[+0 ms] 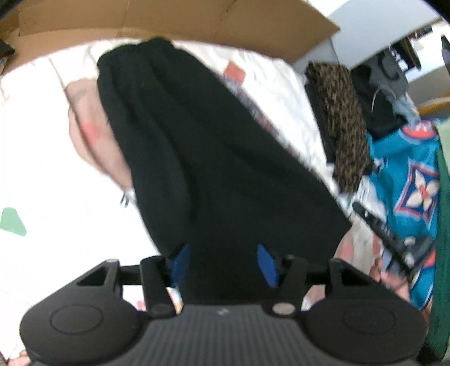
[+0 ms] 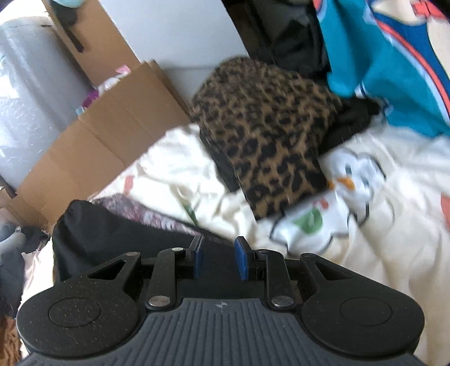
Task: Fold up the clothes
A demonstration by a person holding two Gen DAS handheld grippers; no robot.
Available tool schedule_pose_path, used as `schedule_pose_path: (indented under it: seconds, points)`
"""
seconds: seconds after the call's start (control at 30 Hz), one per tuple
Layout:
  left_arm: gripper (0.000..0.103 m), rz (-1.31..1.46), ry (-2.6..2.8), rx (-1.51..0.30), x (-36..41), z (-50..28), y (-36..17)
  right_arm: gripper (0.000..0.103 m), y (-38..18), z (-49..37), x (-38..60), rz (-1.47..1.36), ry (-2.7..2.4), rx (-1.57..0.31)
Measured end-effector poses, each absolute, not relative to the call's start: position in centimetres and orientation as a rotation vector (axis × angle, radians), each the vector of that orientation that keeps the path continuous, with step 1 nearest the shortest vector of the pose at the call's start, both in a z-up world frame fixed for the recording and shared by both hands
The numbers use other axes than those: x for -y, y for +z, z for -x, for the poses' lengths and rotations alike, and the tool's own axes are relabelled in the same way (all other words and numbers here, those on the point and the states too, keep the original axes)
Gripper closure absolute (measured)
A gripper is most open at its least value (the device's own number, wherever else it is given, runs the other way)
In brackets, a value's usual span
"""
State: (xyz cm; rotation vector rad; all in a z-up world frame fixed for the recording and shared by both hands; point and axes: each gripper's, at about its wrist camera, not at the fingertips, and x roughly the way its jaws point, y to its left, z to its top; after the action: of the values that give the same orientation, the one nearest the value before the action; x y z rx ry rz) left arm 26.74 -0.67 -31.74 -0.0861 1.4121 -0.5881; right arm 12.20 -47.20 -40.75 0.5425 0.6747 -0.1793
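A: Left gripper (image 1: 223, 260) jaws apart, nothing pinched; black garment (image 1: 197, 146) lies below it on the white printed bedsheet (image 1: 50, 174), bare sheet open to its left, cardboard (image 1: 168, 19) along the far edge

B: Right gripper (image 2: 218, 260)?

A: Jaws narrowly apart, empty, over the black garment's edge. Leopard-print garment (image 2: 270, 135) and teal jersey (image 2: 393, 73) crowd the far right. Everything motion-blurred; the black garment's near end is hidden by the grippers
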Motion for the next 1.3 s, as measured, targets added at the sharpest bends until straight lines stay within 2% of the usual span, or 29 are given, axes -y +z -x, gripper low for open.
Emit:
schedule_pose_path:
  seconds: [0.2,0.33,0.53,0.7,1.3]
  points:
    - [0.045,0.11,-0.557,-1.343,4.0,-29.8,-30.9,0.072,-38.7,-13.1,48.0,-0.521,-0.179,-0.633]
    - [0.045,-0.024,-0.572,-1.281,7.0,-31.8,-30.8,0.072,-37.5,-13.9,48.4,-0.527,-0.164,-0.617]
    - [0.045,-0.023,-0.536,-1.279,8.6,-34.9,-31.8,0.072,-36.2,-16.7,47.7,-0.43,-0.093,-0.652]
    - [0.045,-0.083,-0.475,-1.212,9.0,-38.6,-33.4,0.072,-38.0,-19.7,46.7,-0.413,-0.043,-0.663]
    - [0.045,-0.176,-0.303,-1.293,12.2,-46.4,-38.6,0.072,-42.1,-23.0,43.5,-0.39,0.023,-0.739]
